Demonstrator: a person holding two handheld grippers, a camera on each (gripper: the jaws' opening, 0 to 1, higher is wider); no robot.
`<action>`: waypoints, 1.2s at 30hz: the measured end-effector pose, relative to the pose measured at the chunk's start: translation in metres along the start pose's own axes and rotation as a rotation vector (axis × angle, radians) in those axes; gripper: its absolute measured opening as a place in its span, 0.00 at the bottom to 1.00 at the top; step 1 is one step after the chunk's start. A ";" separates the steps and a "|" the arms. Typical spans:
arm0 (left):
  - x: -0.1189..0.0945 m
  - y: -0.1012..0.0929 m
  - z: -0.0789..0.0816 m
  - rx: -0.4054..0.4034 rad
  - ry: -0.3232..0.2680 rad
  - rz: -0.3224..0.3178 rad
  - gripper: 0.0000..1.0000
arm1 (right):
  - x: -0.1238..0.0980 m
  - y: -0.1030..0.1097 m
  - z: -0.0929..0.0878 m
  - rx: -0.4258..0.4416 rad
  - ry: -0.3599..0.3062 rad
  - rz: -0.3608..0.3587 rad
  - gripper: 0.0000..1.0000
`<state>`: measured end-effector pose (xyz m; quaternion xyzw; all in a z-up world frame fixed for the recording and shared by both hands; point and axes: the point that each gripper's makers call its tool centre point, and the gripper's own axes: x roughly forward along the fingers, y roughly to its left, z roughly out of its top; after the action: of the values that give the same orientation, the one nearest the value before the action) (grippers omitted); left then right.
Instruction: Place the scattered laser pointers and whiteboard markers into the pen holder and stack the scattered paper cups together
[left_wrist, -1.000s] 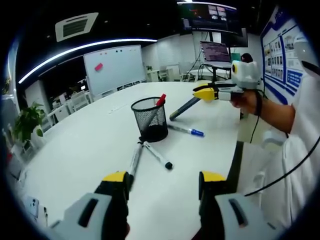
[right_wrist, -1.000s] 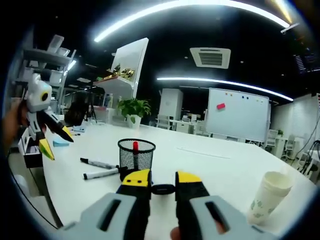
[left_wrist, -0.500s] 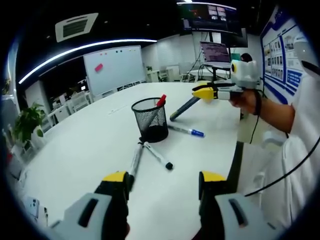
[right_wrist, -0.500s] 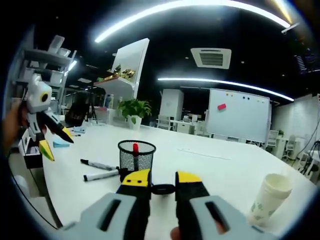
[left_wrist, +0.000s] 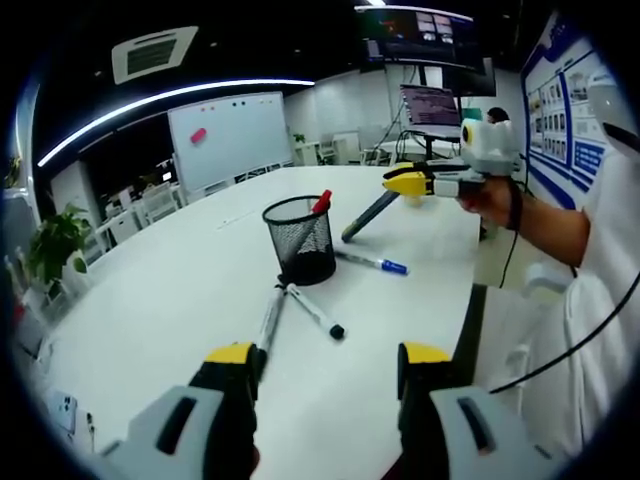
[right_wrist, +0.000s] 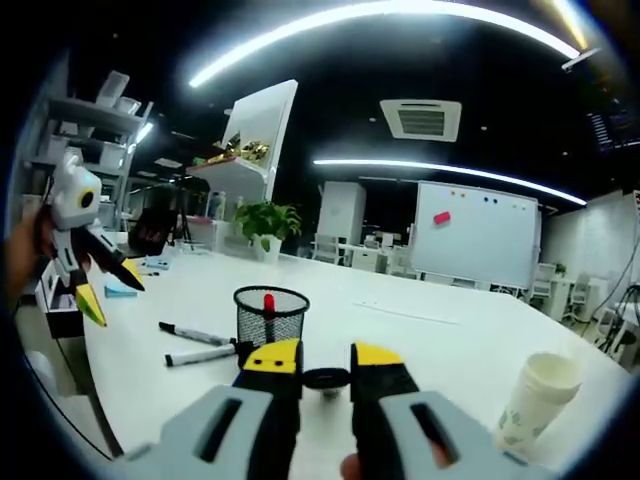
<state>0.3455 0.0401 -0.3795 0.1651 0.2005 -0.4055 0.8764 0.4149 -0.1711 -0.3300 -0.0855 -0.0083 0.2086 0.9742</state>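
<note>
Office interior, dark ceiling. Landmark: whiteboard (right_wrist: 476, 231) on the far wall, pink note near its top. Above it, a curved ceiling light strip (right_wrist: 450, 168) and a square air-conditioning vent (right_wrist: 421, 117). Left of it, a potted plant (right_wrist: 264, 224) and shelving (right_wrist: 90, 130). In front, a large white worktop (left_wrist: 180, 290).

A mesh pen holder (left_wrist: 300, 238) stands on the white table (left_wrist: 180, 290); the right gripper (left_wrist: 408, 184) clamps a dark pen (left_wrist: 368, 216) beside it.
</note>
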 end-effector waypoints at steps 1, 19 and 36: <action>0.000 0.000 0.000 0.000 0.000 0.000 0.57 | 0.000 0.000 0.001 -0.004 -0.002 -0.002 0.18; 0.002 -0.001 -0.002 -0.001 0.007 -0.001 0.57 | 0.002 -0.004 0.013 -0.025 -0.036 -0.009 0.18; 0.002 0.000 -0.002 -0.005 0.005 -0.002 0.57 | 0.005 -0.012 0.022 -0.007 -0.067 -0.015 0.18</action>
<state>0.3460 0.0396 -0.3822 0.1637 0.2037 -0.4057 0.8759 0.4231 -0.1763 -0.3065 -0.0819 -0.0423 0.2038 0.9747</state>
